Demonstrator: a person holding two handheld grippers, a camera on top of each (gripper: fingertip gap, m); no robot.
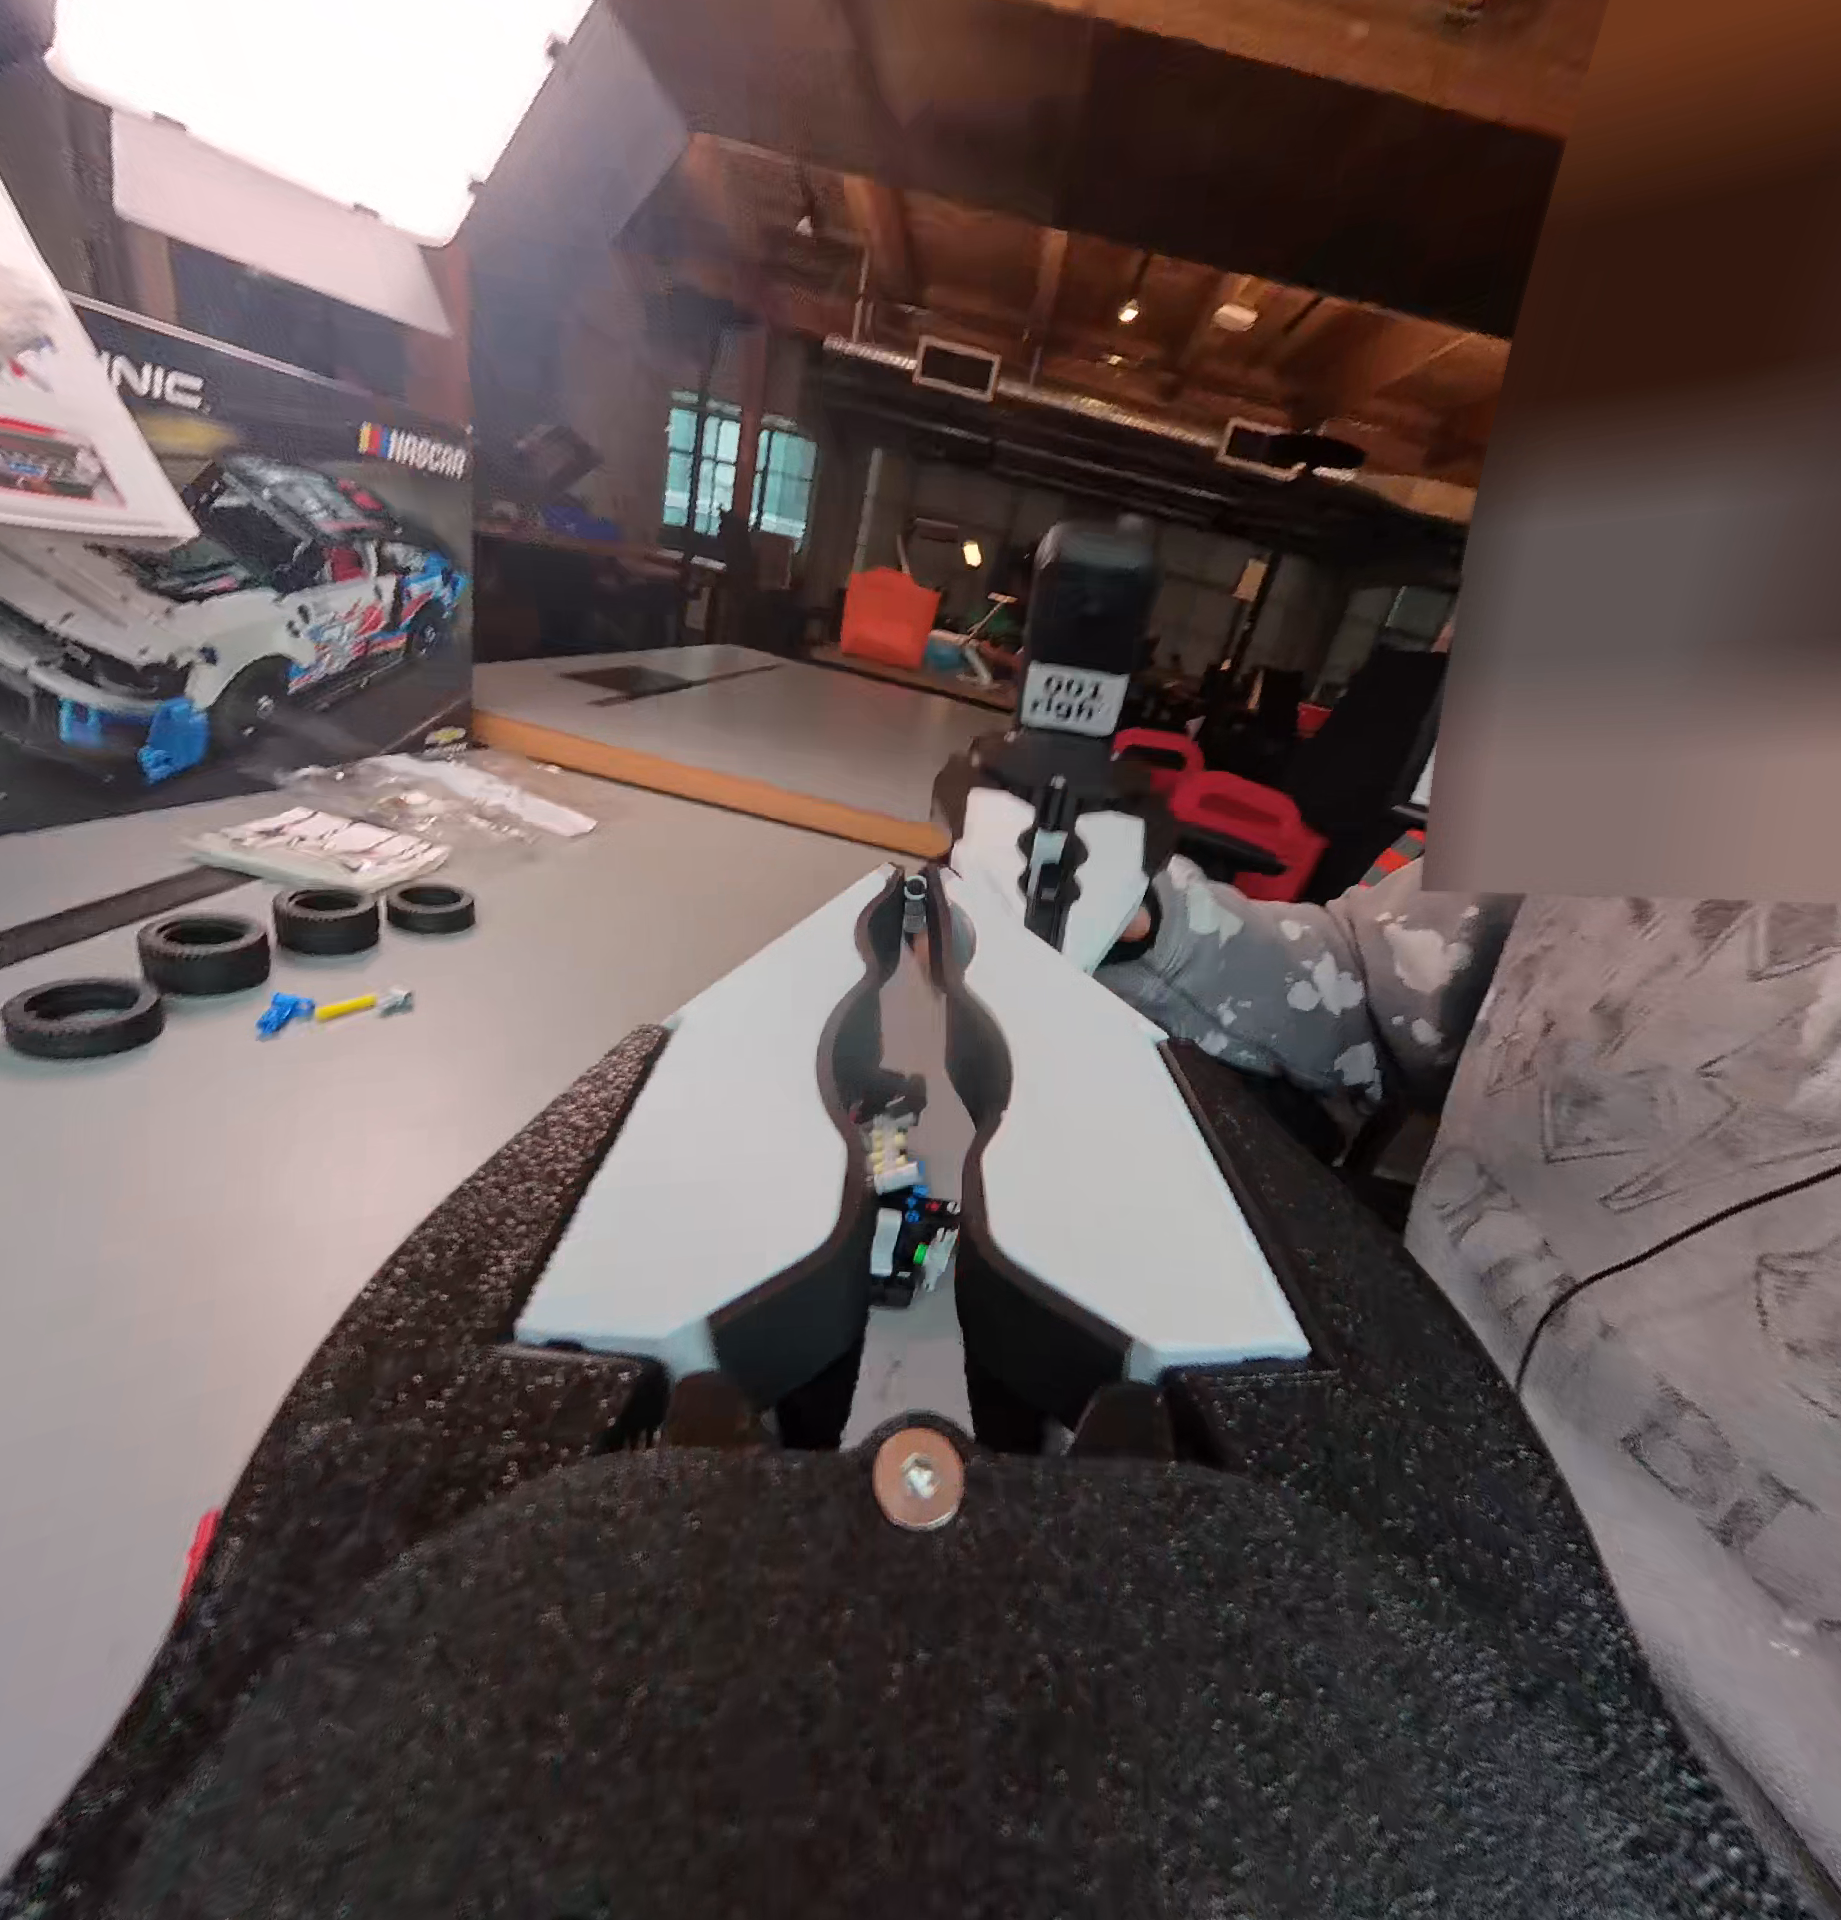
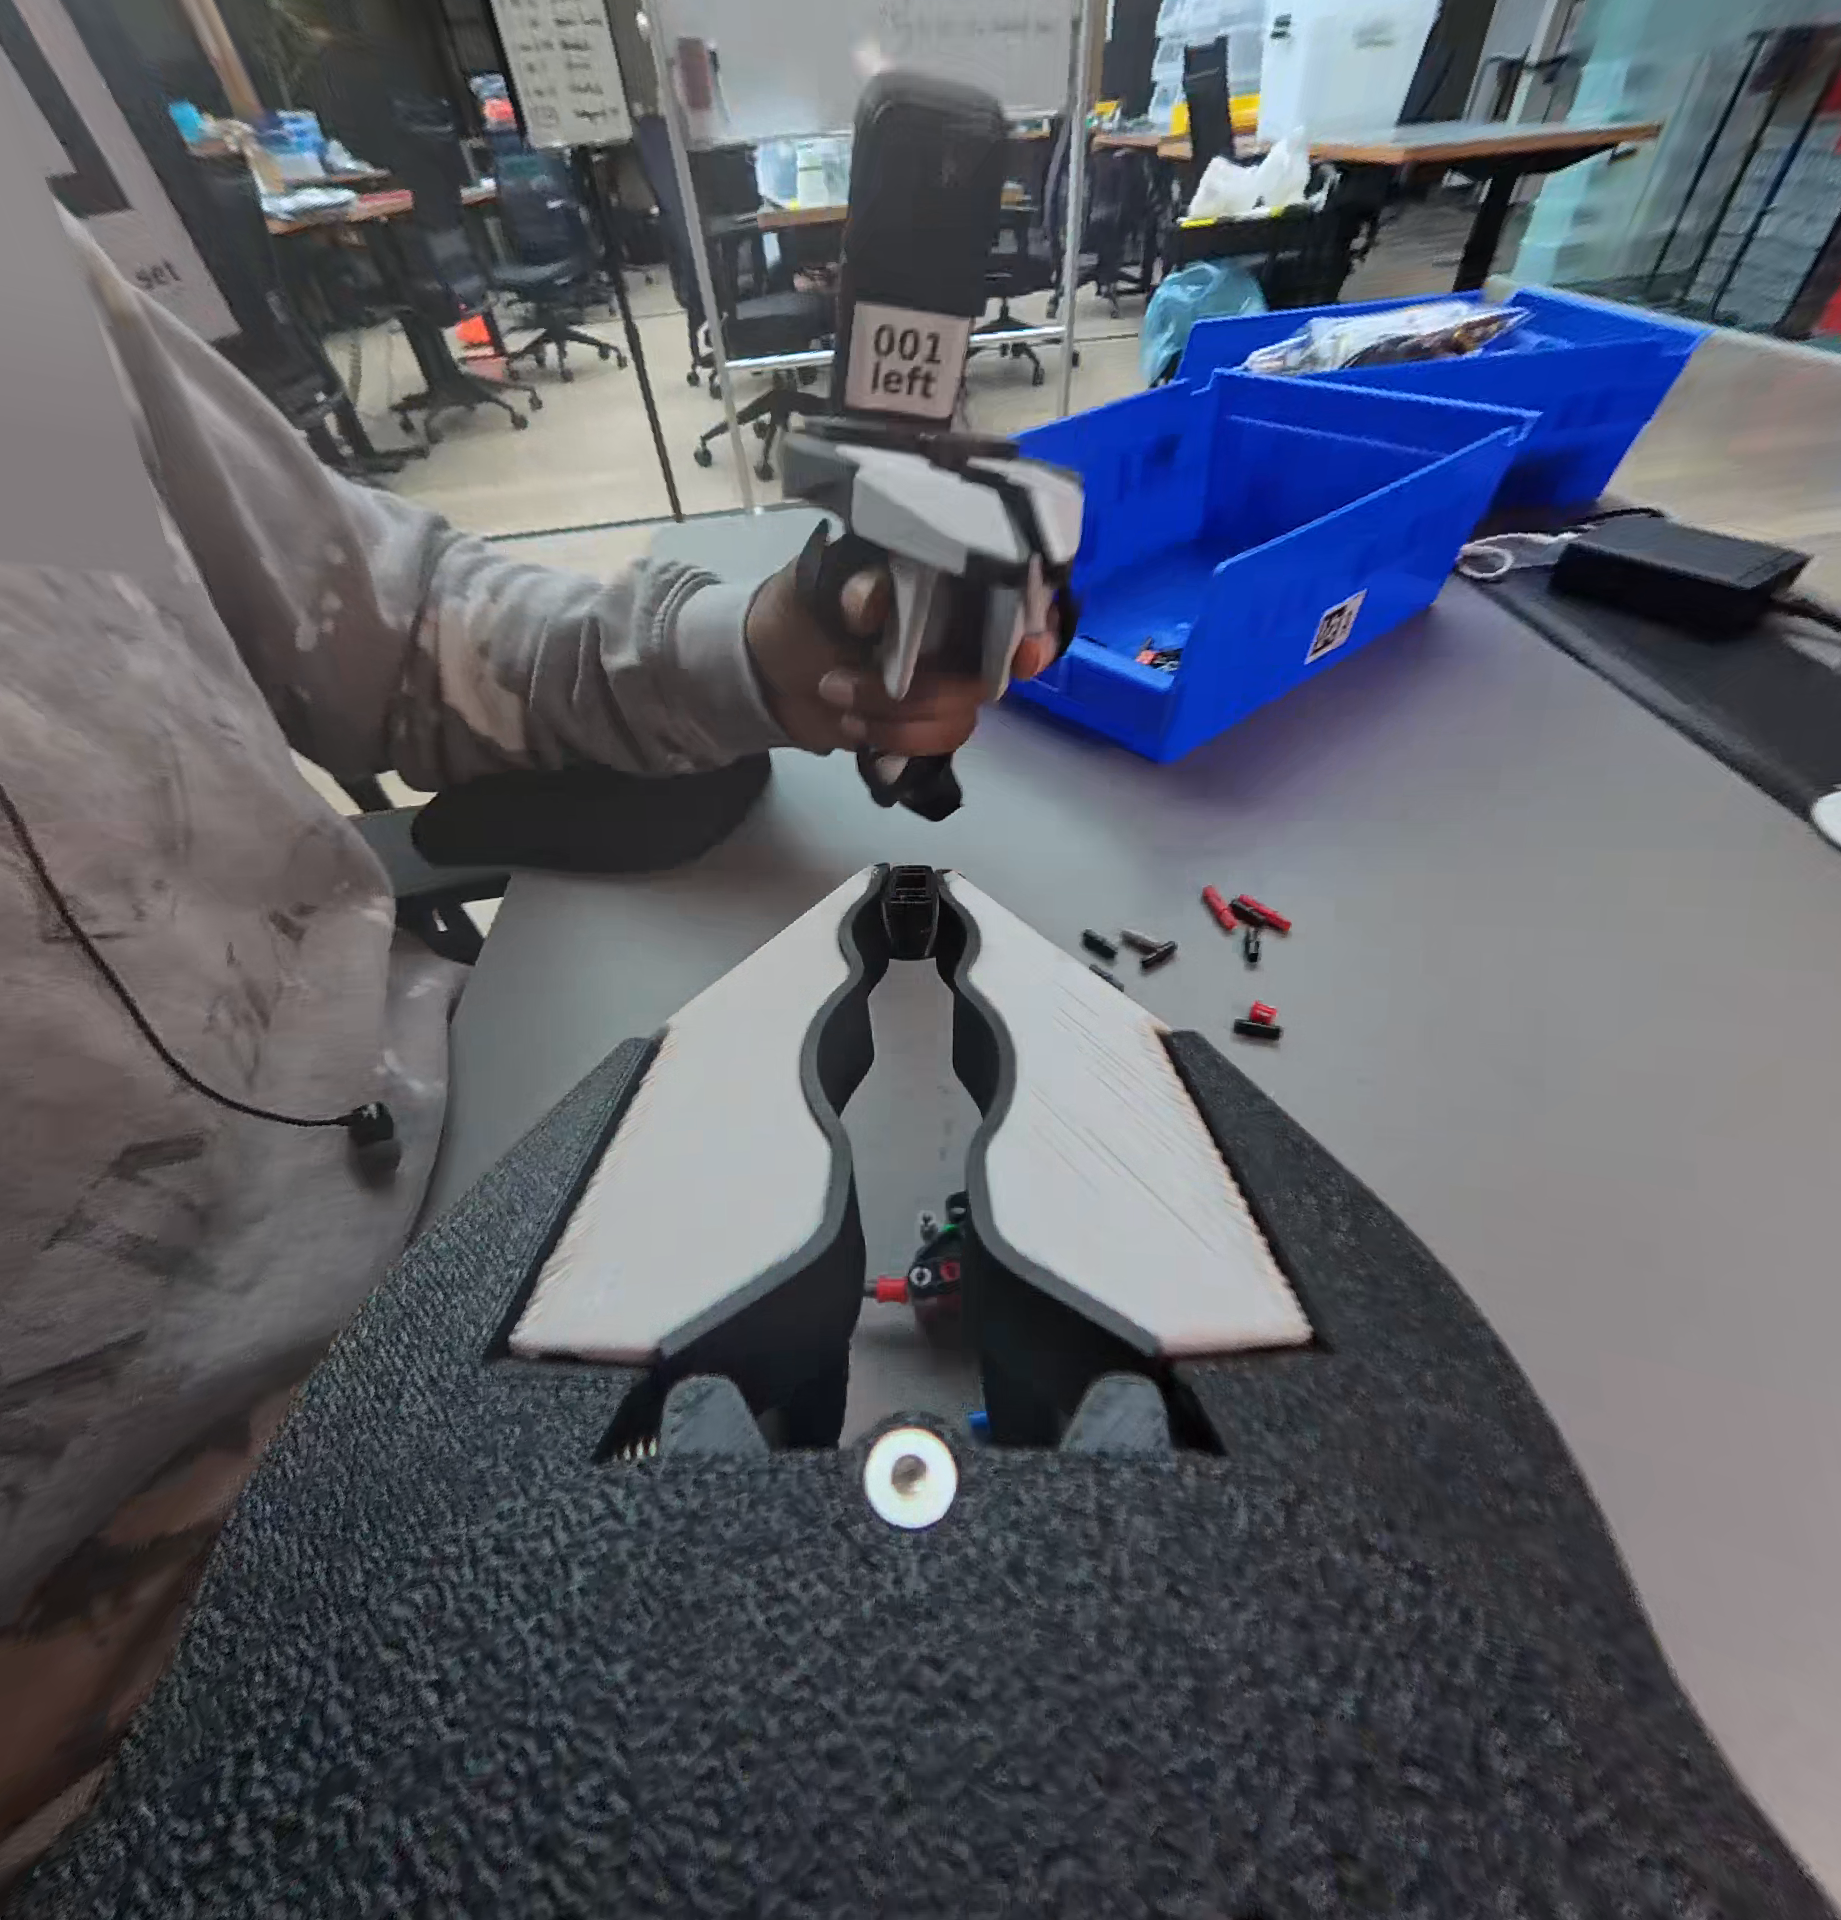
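four black rubber tyres (image 1: 235, 954): in a row on the grey worktop (image 1: 272, 1195), far left
left hand-held gripper (image 1: 917, 902): pinching a small dark pin (image 1: 914, 896)
right hand-held gripper (image 2: 911, 899): pinching a black ribbed plastic piece (image 2: 910, 906)
blue plastic bins (image 2: 1290, 540): far right

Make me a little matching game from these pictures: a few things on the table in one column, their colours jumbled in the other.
Things:
1. tyres
2. storage bins
3. small rod lying by the tyres
4. table

Colours:
A. yellow
B. grey
C. black
D. blue

Pairs: 1-C, 2-D, 3-A, 4-B
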